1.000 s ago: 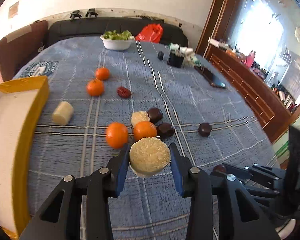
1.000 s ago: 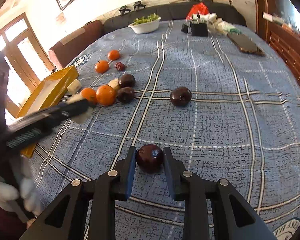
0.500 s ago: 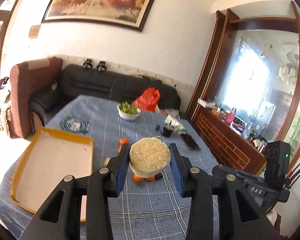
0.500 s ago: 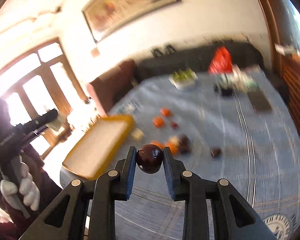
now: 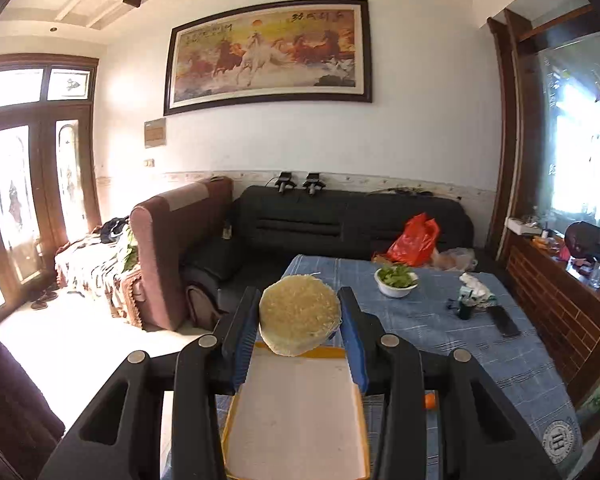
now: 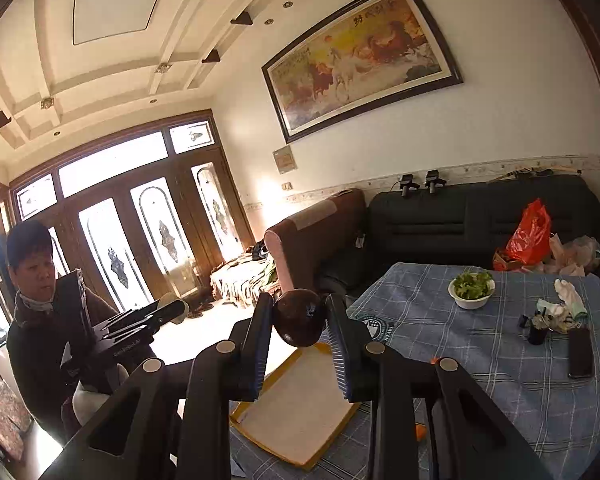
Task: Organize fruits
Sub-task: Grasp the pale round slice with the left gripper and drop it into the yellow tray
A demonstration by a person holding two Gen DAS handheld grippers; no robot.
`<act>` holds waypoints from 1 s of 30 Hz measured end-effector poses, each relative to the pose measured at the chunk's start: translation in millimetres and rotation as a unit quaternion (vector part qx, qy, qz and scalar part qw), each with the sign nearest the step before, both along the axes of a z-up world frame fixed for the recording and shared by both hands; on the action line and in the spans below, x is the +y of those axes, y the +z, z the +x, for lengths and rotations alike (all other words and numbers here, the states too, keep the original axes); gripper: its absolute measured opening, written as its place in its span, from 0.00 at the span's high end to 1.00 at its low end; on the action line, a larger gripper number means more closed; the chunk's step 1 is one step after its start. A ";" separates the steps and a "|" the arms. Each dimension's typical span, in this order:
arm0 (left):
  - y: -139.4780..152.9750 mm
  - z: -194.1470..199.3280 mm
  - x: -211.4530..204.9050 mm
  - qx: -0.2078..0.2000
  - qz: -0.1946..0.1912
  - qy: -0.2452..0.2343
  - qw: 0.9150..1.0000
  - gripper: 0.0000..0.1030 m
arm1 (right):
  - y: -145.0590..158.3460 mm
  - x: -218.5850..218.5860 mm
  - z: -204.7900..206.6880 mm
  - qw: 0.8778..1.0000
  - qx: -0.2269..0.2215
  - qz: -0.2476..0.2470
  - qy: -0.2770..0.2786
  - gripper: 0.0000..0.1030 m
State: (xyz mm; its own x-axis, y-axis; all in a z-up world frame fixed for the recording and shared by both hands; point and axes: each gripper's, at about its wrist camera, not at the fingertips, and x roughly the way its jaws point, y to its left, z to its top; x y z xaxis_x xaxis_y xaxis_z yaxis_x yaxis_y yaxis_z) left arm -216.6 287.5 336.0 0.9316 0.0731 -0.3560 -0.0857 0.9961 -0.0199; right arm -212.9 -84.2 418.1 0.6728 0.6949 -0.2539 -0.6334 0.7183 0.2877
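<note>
My left gripper [image 5: 299, 316] is shut on a pale yellow round fruit piece [image 5: 299, 314] and holds it high above the yellow-rimmed tray [image 5: 296, 412], which lies on the blue checked tablecloth. My right gripper [image 6: 299, 316] is shut on a dark purple round fruit [image 6: 299, 317] and holds it high, above and beyond the same tray [image 6: 296, 408]. The left gripper also shows at the left of the right wrist view [image 6: 172, 310], still holding its pale piece. One orange fruit [image 5: 431, 401] peeks out beside the right finger; the other fruits are hidden behind the grippers.
On the table's far end stand a white bowl of greens [image 5: 396, 282], a dark cup [image 5: 465, 310] with cloths and a phone [image 5: 504, 320]. A red bag [image 5: 414, 238] lies on the black sofa. The person [image 6: 36, 280] is at the left.
Both grippers have risen far above the table with their fruits and swung left; the tray now lies directly under them, and the loose fruits have dropped out of sight.
</note>
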 end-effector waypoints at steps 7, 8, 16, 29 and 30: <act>-133.5 58.8 39.7 0.126 -0.050 0.026 0.990 0.63 | -142.7 113.2 71.7 0.986 0.128 -0.079 0.074 0.70; -151.1 60.2 39.6 0.138 -0.055 0.027 0.989 0.63 | -166.6 129.2 78.1 0.981 0.146 -0.093 0.083 0.70; -274.6 103.3 67.3 0.250 -0.087 0.066 0.962 0.63 | -307.3 219.1 120.5 0.947 0.219 -0.208 0.112 0.70; -277.6 126.6 85.1 0.252 -0.116 0.057 0.959 0.60 | -369.0 263.2 150.3 0.923 0.262 -0.252 0.126 0.69; -276.5 125.1 87.7 0.250 -0.125 0.056 0.959 0.59 | -370.4 263.9 150.3 0.923 0.261 -0.253 0.125 0.69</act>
